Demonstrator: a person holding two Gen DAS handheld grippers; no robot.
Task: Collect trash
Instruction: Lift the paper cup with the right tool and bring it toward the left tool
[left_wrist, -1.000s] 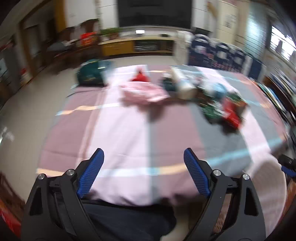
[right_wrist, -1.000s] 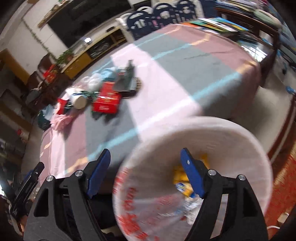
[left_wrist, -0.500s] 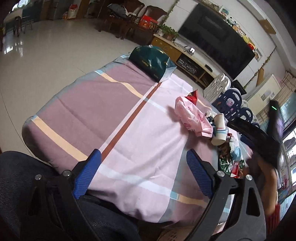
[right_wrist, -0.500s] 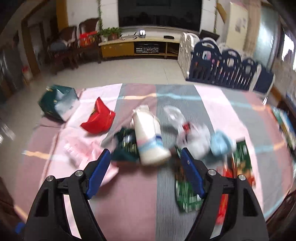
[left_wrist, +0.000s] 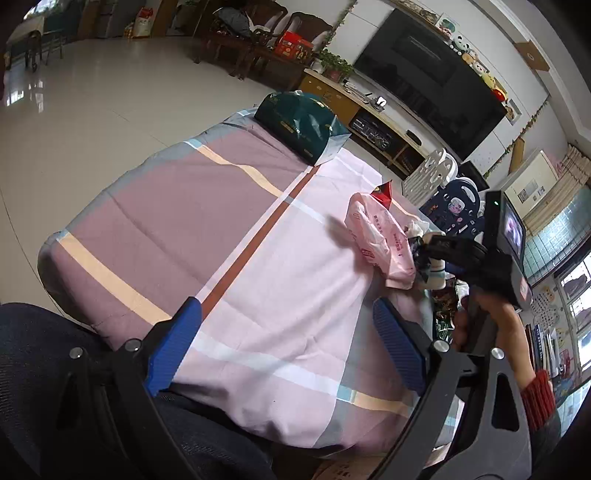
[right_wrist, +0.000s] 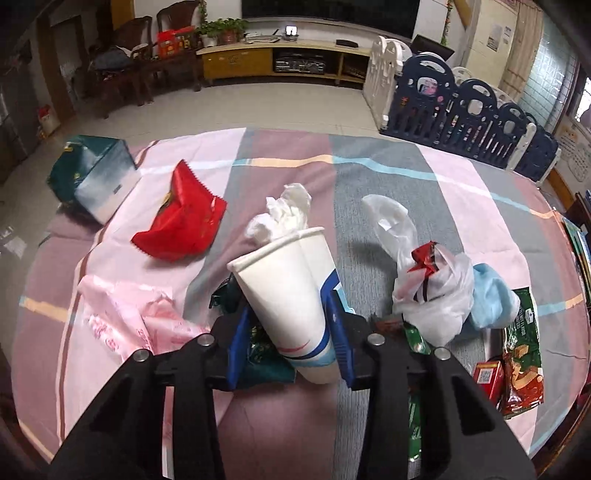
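Living room: pale glossy tiled floor (right_wrist: 280, 107); large dark television (left_wrist: 428, 70) on a white wall above a low wooden media cabinet (right_wrist: 273, 61); dark wooden chairs (right_wrist: 129, 48); blue-and-white playpen fence (right_wrist: 461, 110); possibly a curtained window (left_wrist: 565, 206) at right.

No legible wording, red print on pink plastic bag (right_wrist: 125, 314) too blurred, white lettering on green snack packet (right_wrist: 522, 321) unreadable
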